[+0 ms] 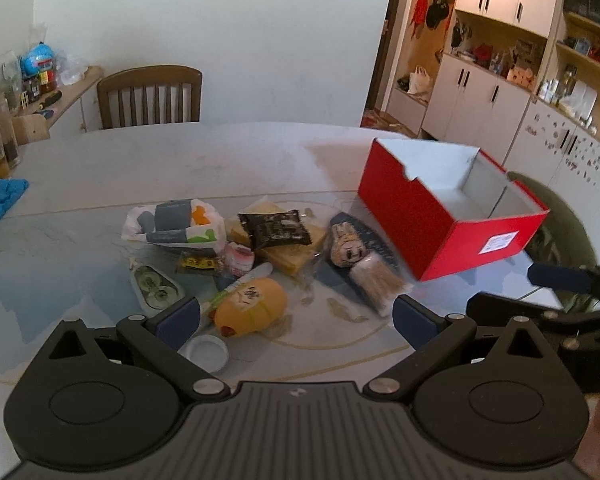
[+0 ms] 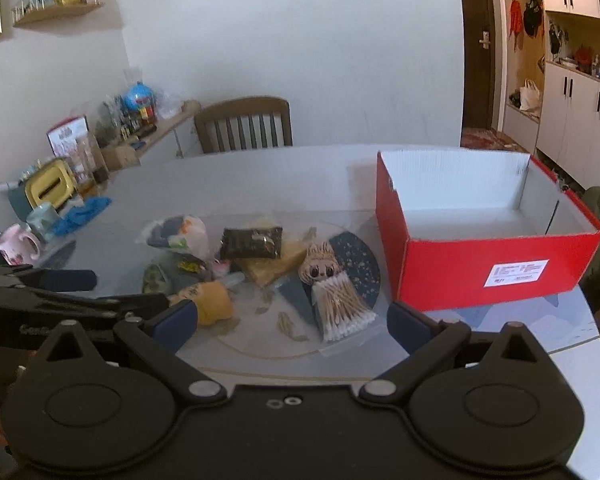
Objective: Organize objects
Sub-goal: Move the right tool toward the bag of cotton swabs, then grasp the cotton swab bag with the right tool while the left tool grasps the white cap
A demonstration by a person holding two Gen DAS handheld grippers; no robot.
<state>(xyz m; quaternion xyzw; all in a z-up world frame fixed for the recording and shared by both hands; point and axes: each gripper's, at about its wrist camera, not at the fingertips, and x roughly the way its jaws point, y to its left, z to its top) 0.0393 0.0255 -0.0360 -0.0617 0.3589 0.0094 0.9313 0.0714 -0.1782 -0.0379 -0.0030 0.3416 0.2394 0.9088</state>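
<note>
A pile of small items lies mid-table: a yellow plush pouch (image 1: 250, 306) (image 2: 212, 304), a pack of cotton swabs (image 1: 376, 282) (image 2: 340, 308), a plush doll face (image 1: 346, 246) (image 2: 320, 266), a black packet (image 1: 278, 230) (image 2: 252, 242), a white plastic bag (image 1: 176, 224) (image 2: 180, 234) and a white lid (image 1: 206, 352). An open red box (image 1: 452, 204) (image 2: 488, 232) stands empty to the right. My left gripper (image 1: 296, 314) hangs open just short of the yellow pouch. My right gripper (image 2: 292, 322) is open too, near the swabs, holding nothing.
A wooden chair (image 1: 152, 96) (image 2: 246, 124) stands at the table's far edge. Blue gloves (image 1: 0, 200) (image 2: 82, 214), mugs (image 2: 18, 244) and jars crowd the left side. White cabinets (image 1: 480, 96) line the right wall. The other gripper shows at each view's side edge.
</note>
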